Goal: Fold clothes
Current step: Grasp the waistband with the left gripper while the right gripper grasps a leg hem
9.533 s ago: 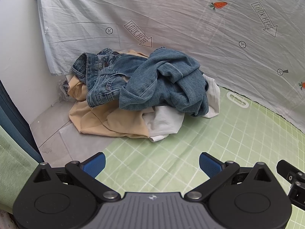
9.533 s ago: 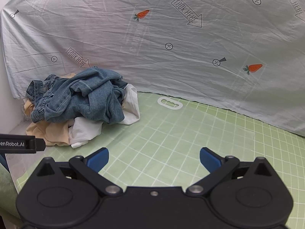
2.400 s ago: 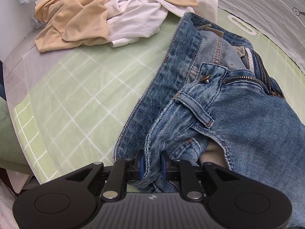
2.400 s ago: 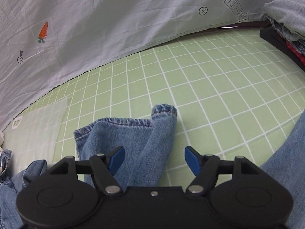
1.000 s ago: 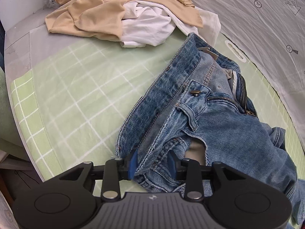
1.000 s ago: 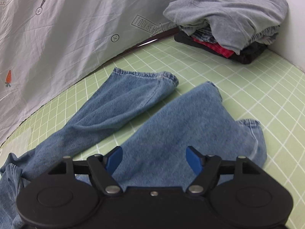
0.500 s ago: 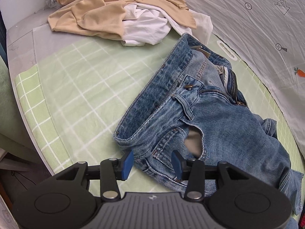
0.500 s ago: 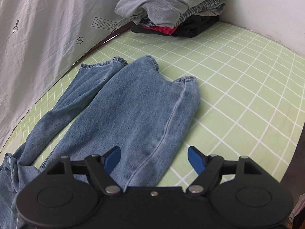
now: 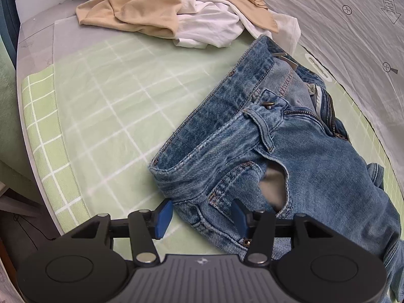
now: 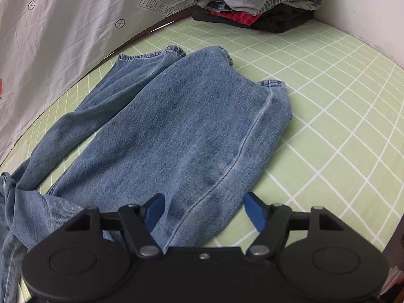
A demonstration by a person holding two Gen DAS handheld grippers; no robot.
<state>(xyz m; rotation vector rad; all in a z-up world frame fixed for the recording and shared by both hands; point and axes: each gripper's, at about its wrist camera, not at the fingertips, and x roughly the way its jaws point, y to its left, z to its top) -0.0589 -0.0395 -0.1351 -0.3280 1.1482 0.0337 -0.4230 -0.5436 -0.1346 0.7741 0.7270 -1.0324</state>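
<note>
Blue jeans [image 9: 290, 151] lie spread on the green grid mat [image 9: 101, 106], waist to the left, fly unzipped. In the left wrist view my left gripper [image 9: 202, 216] hovers over the near hip corner of the waistband. Its jaws are opening, with the denim corner between the blue pads [image 9: 164, 214] but not pressed. In the right wrist view both jeans legs [image 10: 181, 126] stretch away, the hems at the far end. My right gripper [image 10: 204, 212] straddles the near leg's side seam low over the cloth. Its jaws are closing and the pads stand apart from the denim.
A loose heap of beige and white clothes [image 9: 164, 7] lies at the mat's far left. A stack of folded clothes [image 10: 252, 0] sits in the far right corner by the white wall. A grey printed sheet [image 10: 63, 25] hangs behind. The mat's near edge [image 9: 45, 176] drops off.
The left jaws have let go of the waistband corner and spread wider. The right gripper has shifted along the near leg and sunk closer to it, its jaws narrowing a little.
</note>
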